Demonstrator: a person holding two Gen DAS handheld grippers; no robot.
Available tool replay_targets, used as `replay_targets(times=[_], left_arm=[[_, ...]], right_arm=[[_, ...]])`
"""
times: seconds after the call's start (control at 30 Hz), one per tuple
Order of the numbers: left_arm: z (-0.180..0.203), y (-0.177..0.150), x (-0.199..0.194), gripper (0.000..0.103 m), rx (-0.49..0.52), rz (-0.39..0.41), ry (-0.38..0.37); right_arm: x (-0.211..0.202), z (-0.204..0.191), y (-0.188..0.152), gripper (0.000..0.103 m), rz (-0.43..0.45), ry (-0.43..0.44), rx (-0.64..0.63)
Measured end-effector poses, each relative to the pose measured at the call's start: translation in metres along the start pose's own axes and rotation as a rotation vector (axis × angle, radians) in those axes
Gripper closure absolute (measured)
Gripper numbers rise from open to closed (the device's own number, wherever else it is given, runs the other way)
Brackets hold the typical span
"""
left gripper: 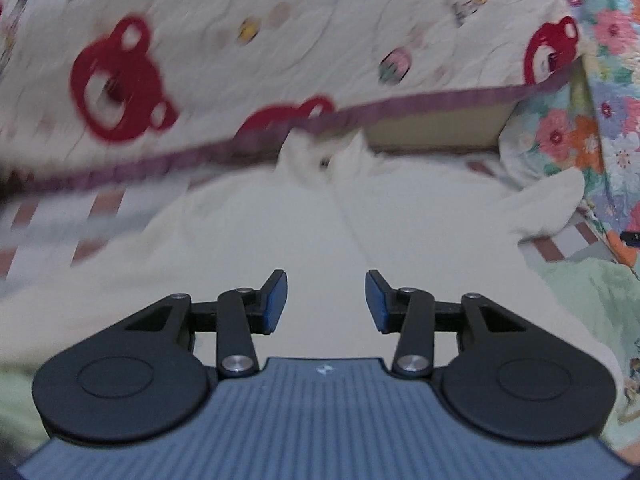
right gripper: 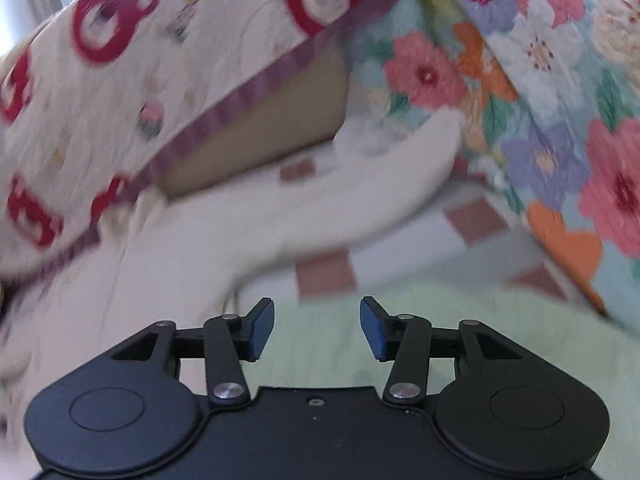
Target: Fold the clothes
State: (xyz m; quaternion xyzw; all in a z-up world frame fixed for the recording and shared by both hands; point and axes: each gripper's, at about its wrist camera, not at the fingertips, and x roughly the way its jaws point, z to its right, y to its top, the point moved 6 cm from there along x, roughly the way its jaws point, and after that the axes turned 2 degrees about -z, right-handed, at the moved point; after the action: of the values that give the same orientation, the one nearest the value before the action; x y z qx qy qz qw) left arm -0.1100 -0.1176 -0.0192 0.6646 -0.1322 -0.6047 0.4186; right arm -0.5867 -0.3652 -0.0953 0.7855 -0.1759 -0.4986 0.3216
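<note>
A white garment point(left gripper: 320, 224) lies spread flat on the bed, collar at the far end, one sleeve reaching right. My left gripper point(left gripper: 326, 300) hovers over its lower middle, jaws apart, nothing between the blue pads. In the right wrist view the same white garment point(right gripper: 248, 224) lies to the left, its sleeve stretching up and right. My right gripper point(right gripper: 317, 326) stands open above pale green cloth point(right gripper: 400, 320), holding nothing. Both views are blurred by motion.
A quilt with red bear prints and a purple border point(left gripper: 240, 40) rises behind the garment. A floral quilt point(right gripper: 540, 100) stands at the right. The checked bed sheet point(right gripper: 324, 272) shows under the garment. Pale green fabric point(left gripper: 580, 288) lies at the right.
</note>
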Motion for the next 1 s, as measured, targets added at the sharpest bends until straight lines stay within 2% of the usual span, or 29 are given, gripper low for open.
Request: replay_targets(times=[0.03,0.23,0.37,0.47,0.6,0.7,0.83,1.0], left_arm=[[0.006,0.007,0.008,0.061,0.021,0.012,-0.012],[0.029,0.030,0.091,0.058,0.099,-0.078,-0.072],[0.059,0.044,0.146,0.052,0.194,-0.120,-0.123],[0.085,0.056,0.186,0.052,0.244,-0.113,-0.165],[0.117,0.071,0.239,0.049,0.282,-0.125,-0.246],[0.139,0.078,0.276,0.049,0.301,-0.144,-0.281],[0.171,0.090,0.322,0.049,0.344,-0.139,-0.321],[0.197,0.104,0.361,0.049,0.362,-0.120,-0.314]], right_arm=[[0.009,0.005,0.010,0.050,0.002,-0.021,0.013],[0.071,0.051,0.066,0.050,-0.042,-0.160,0.137],[0.116,0.069,0.100,0.050,-0.061,-0.137,0.249],[0.145,0.068,0.108,0.047,-0.042,-0.124,0.311],[0.166,0.067,0.068,0.047,-0.079,-0.120,0.288],[0.178,0.087,0.059,0.047,-0.052,-0.128,0.385],[0.191,0.122,0.088,0.042,0.015,-0.213,0.452],[0.200,0.137,0.136,0.035,0.055,-0.287,0.422]])
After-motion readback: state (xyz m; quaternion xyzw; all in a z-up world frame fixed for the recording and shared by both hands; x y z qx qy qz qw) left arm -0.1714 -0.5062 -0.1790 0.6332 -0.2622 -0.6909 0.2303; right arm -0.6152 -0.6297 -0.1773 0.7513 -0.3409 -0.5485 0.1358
